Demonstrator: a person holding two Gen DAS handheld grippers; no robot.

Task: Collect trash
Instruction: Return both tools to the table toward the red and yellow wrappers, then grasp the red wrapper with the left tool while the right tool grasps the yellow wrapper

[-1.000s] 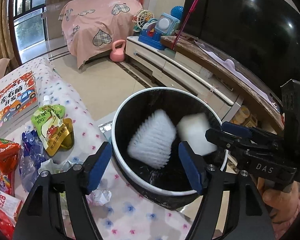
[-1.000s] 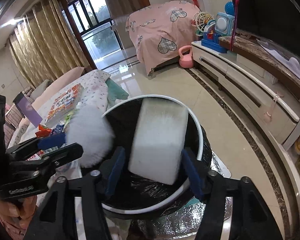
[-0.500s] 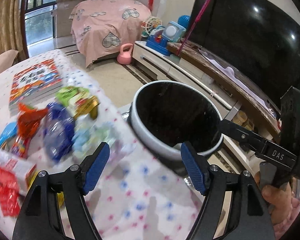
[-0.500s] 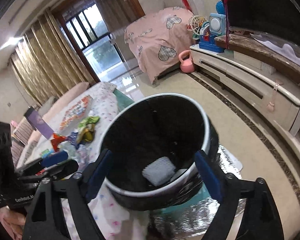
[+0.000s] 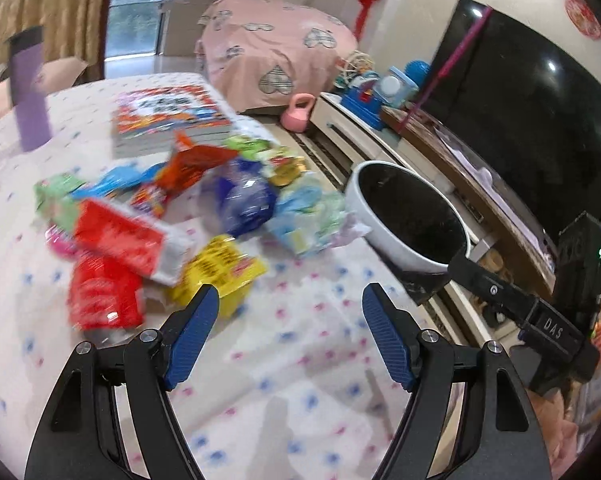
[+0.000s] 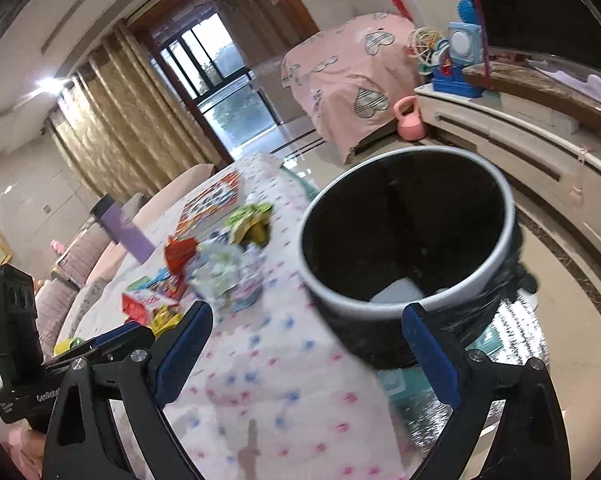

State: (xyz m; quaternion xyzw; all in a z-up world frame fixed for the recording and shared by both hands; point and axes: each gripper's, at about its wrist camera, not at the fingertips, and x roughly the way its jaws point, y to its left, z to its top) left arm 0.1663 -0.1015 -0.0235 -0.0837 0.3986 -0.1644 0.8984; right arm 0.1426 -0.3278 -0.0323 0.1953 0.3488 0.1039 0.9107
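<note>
Table: wide surface under a white cloth dotted pink and blue; carries all the loose litter, and both grippers hang over its near part.
Trash bin: round, white-rimmed, black-lined bin standing just beside the table edge, on the television side; a pale white item lies at its bottom, seen from the right wrist view.
Trash pile: blurred heap of wrappers on the cloth, left of the bin; red packets, a blue crumpled bag, a yellow packet and pale green-white plastic nearest the bin rim. None of it is in either gripper.
Books: flat stack behind the pile.
Purple cup: upright tumbler at the far left, well apart from the pile.
Left gripper: fingers spread wide, nothing between them; the yellow packet lies just beyond its left fingertip.
Right gripper: jaws opening, already wide, nothing between them; the bin's near rim sits just past its right finger.
</note>
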